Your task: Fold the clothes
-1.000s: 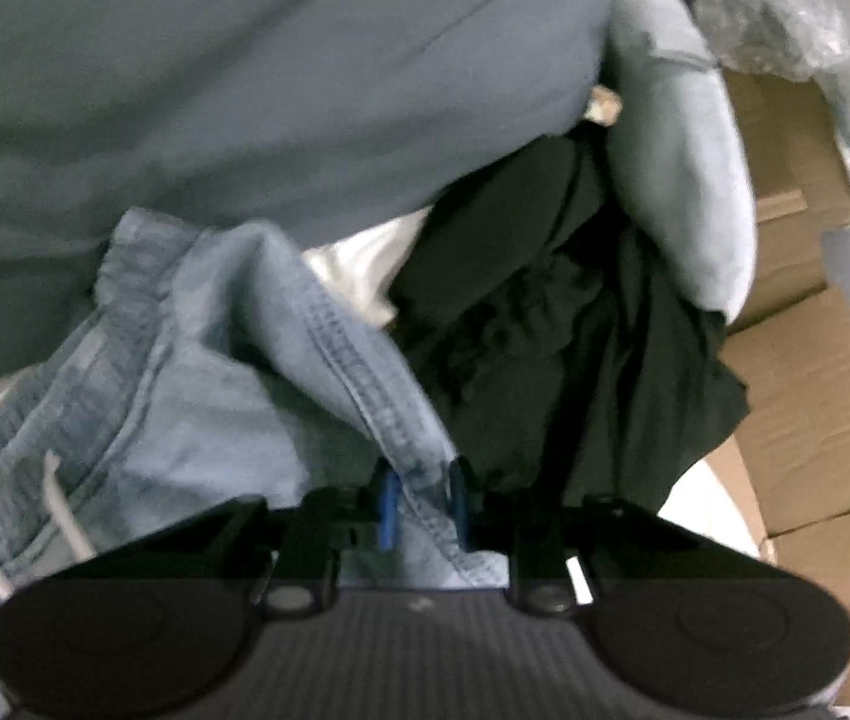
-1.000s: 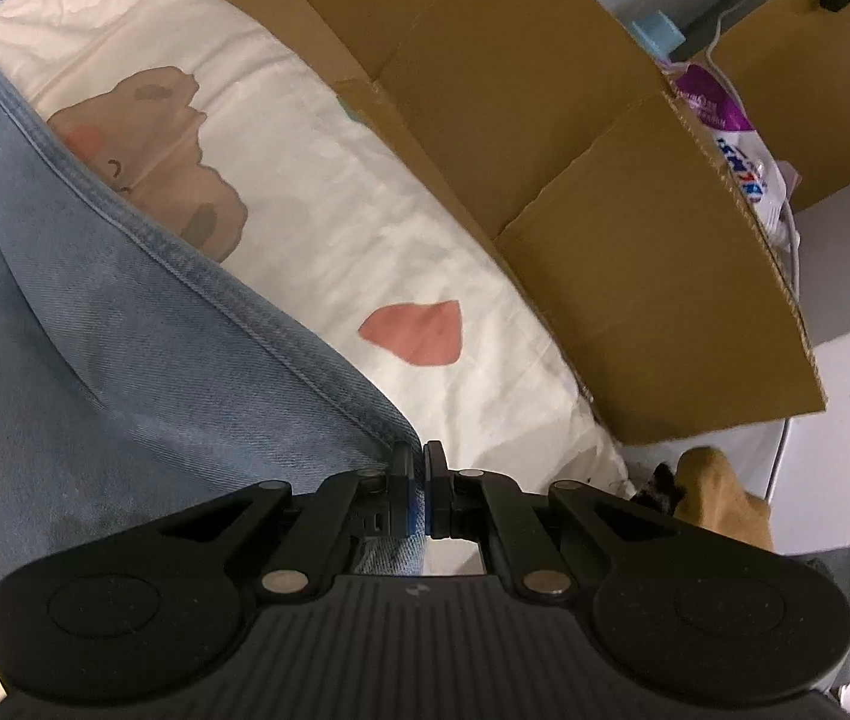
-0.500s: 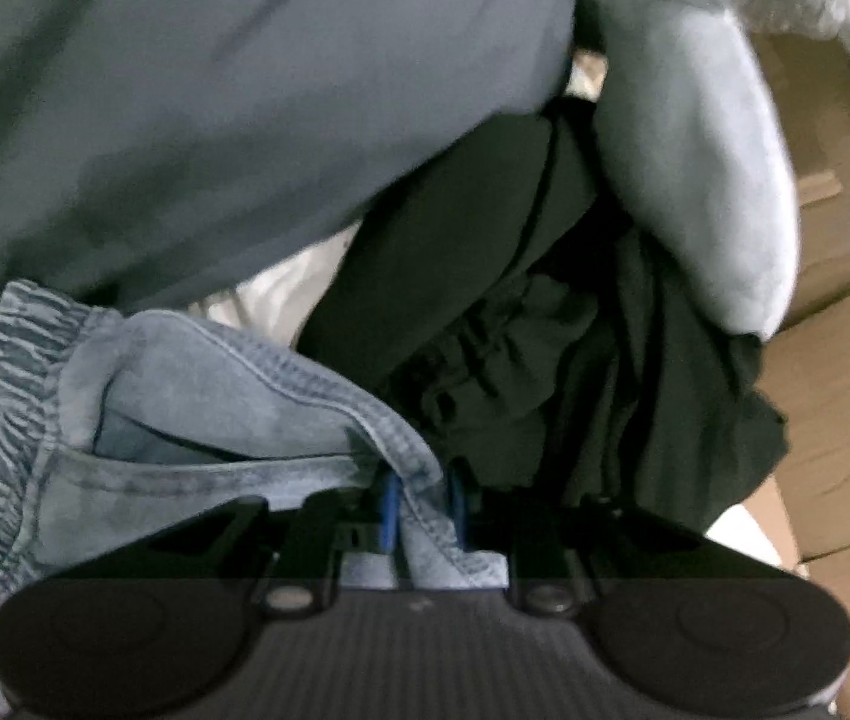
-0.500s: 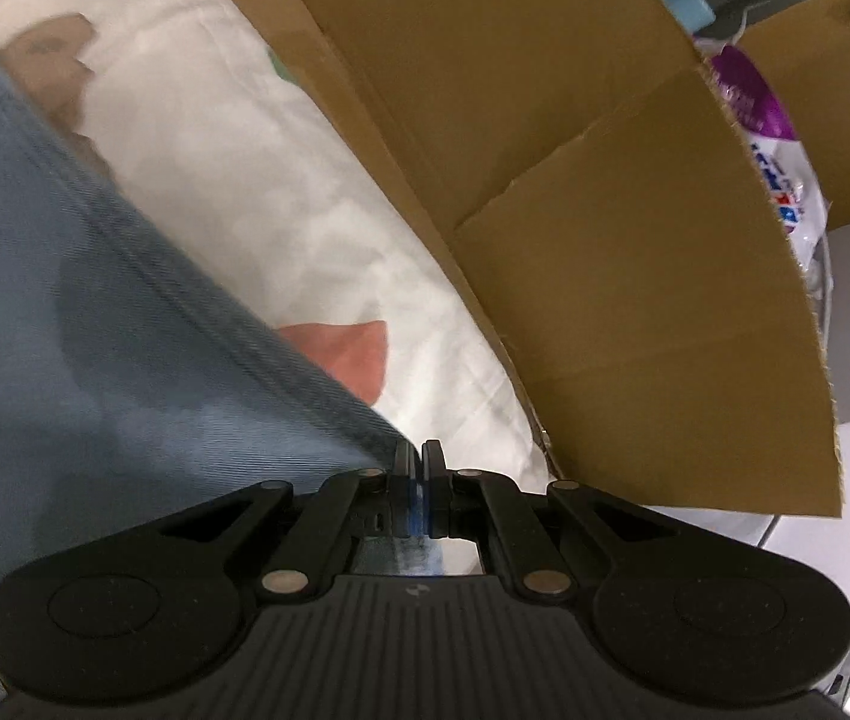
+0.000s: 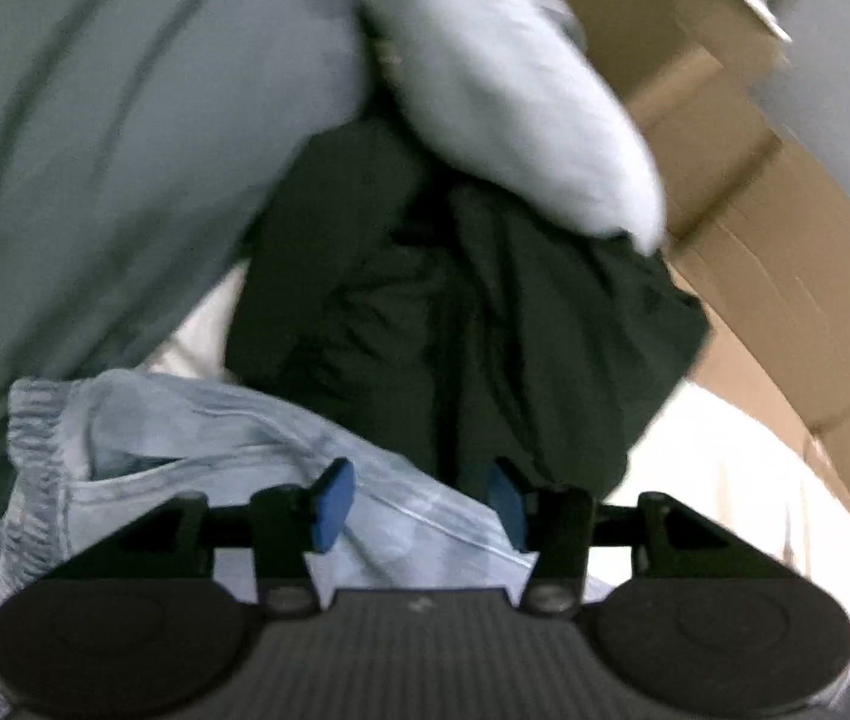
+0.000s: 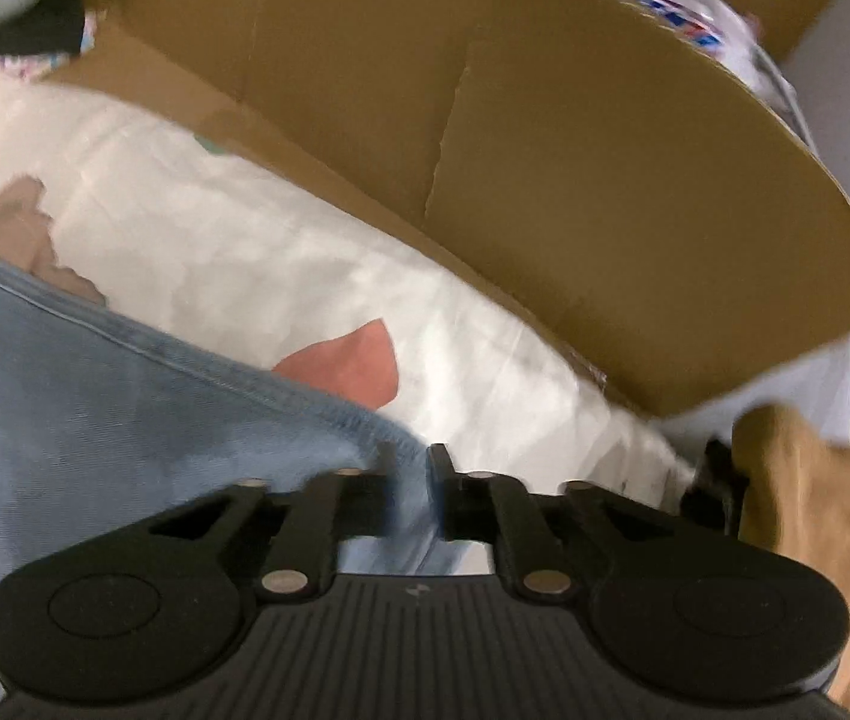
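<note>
Left gripper (image 5: pixel 419 501): fingers apart, denim shorts (image 5: pixel 197 444) lying slack between them. Right gripper (image 6: pixel 407 468): fingers slightly apart around the hem, grip unclear. Denim's soft, fairly heavy (drapes); take it at waistband or hem seams.

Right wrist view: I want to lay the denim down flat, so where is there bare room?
The cream printed sheet is bare between the denim garment's hem and the cardboard box. Right of the right gripper it is crowded by a tan cloth.
</note>
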`<action>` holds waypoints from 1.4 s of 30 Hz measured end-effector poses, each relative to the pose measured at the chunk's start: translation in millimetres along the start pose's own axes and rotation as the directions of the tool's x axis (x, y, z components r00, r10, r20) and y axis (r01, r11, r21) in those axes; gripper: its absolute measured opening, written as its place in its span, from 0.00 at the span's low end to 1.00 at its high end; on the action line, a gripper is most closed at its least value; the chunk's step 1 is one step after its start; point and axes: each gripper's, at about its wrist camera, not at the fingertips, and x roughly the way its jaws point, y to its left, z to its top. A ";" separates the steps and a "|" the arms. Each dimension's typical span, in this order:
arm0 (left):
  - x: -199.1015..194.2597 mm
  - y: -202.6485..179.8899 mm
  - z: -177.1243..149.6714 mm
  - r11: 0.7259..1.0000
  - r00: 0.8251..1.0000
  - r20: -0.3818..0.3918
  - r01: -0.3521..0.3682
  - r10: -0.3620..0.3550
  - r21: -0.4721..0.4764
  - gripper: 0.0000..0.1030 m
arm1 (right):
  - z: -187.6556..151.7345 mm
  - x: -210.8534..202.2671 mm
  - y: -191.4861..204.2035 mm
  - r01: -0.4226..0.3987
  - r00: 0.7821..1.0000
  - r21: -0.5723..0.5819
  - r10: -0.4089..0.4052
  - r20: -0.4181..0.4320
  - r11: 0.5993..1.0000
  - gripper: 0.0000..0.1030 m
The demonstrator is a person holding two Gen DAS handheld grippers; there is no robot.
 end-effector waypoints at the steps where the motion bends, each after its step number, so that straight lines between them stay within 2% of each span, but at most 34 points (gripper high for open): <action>1: -1.4 -8.3 -0.3 0.999 1.000 -0.001 0.007 -0.007 0.033 0.52 | -6.2 -4.6 -0.1 -0.005 1.000 0.021 0.005 0.014 1.000 0.46; 5: -2.1 -42.2 -4.8 0.984 0.999 -0.035 -0.005 0.011 0.176 0.52 | -39.0 -15.3 0.5 -0.028 0.998 0.147 0.019 0.064 0.989 0.47; 7: -0.9 -59.8 -6.8 0.964 0.998 -0.059 0.011 0.005 0.266 0.52 | -59.0 -16.6 5.2 -0.053 0.995 0.195 0.036 0.088 0.979 0.47; 11: -0.3 -90.4 -13.1 0.919 0.997 -0.076 0.041 -0.012 0.392 0.52 | -85.5 -17.5 19.8 -0.079 0.994 0.210 0.061 0.092 0.975 0.47; 14: 5.7 -107.4 -18.7 0.881 0.997 -0.077 0.024 0.014 0.472 0.52 | -91.4 -17.0 18.9 -0.098 0.993 0.238 0.079 0.089 0.966 0.47; 17: 11.0 -120.8 -22.5 0.834 0.995 -0.095 0.041 0.014 0.550 0.52 | -89.3 -15.2 15.3 -0.111 0.992 0.258 0.090 0.092 0.960 0.47; 22: 9.9 -144.8 -29.2 0.733 0.992 -0.124 0.061 0.032 0.677 0.52 | -87.5 -9.8 14.4 -0.112 0.991 0.245 0.091 0.096 0.963 0.47; 28: 6.4 -164.6 -16.3 0.676 0.991 -0.126 0.067 0.038 0.733 0.51 | -90.3 -6.6 9.4 -0.137 0.988 0.257 0.115 0.098 0.957 0.47; 31: 8.1 -172.9 -13.4 0.615 0.990 -0.124 0.061 0.061 0.786 0.51 | -89.4 -3.5 6.9 -0.146 0.987 0.265 0.125 0.098 0.953 0.47; 35: 13.5 -180.7 -19.2 0.484 0.985 -0.156 0.099 0.080 0.869 0.51 | -87.5 0.7 5.5 -0.151 0.987 0.266 0.131 0.093 0.952 0.47; 39: 36.0 -179.9 -35.2 0.373 0.966 -0.199 0.124 0.168 0.919 0.50 | -84.1 5.7 -0.2 -0.151 0.987 0.285 0.131 0.090 0.947 0.47; 40: 42.3 -178.4 -40.3 0.349 0.959 -0.207 0.130 0.193 0.928 0.50 | -82.5 6.9 -2.4 -0.151 0.987 0.292 0.130 0.090 0.944 0.47; 42: 52.6 -174.0 -48.0 0.322 0.947 -0.229 0.149 0.225 0.935 0.50 | -79.6 9.0 -5.9 -0.155 0.987 0.299 0.134 0.088 0.942 0.47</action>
